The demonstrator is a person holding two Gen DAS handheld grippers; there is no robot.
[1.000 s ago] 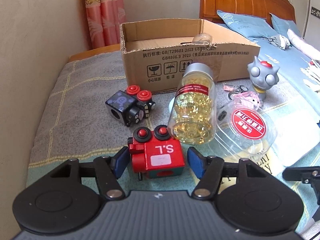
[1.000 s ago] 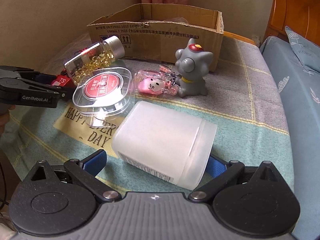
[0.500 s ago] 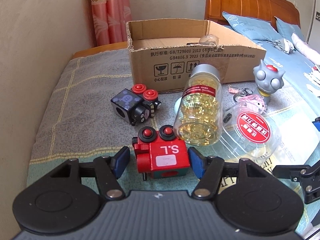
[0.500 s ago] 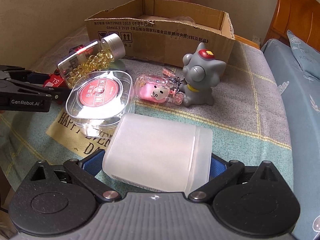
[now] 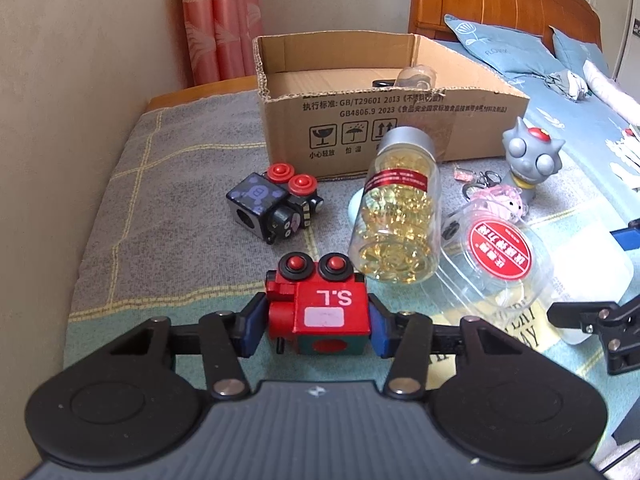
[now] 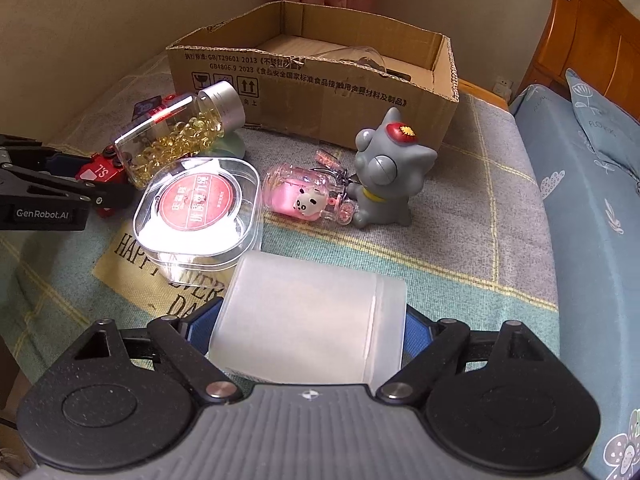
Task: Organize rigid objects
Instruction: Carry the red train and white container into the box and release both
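My left gripper [image 5: 316, 326] is shut on a red block robot toy [image 5: 320, 304] marked "S.L", its blue pads against both sides. The toy also shows in the right wrist view [image 6: 100, 172]. My right gripper [image 6: 308, 328] is shut on a frosted white plastic jar [image 6: 308, 316] lying on its side. An open cardboard box [image 5: 384, 128] stands at the back, with a clear item inside. A bottle of yellow capsules [image 5: 400, 216] leans beside the red toy.
A black block robot toy [image 5: 272, 204], a clear box with a red label [image 5: 500, 256], a pink keychain bottle [image 6: 304, 196] and a grey cat figure [image 6: 384, 168] lie on the blanket. A wall is left, the bed's headboard [image 5: 500, 8] behind.
Both grippers have closed: the left onto the red robot toy, the right onto the white jar. Both views shifted slightly, with the jar now straight between the right fingers.
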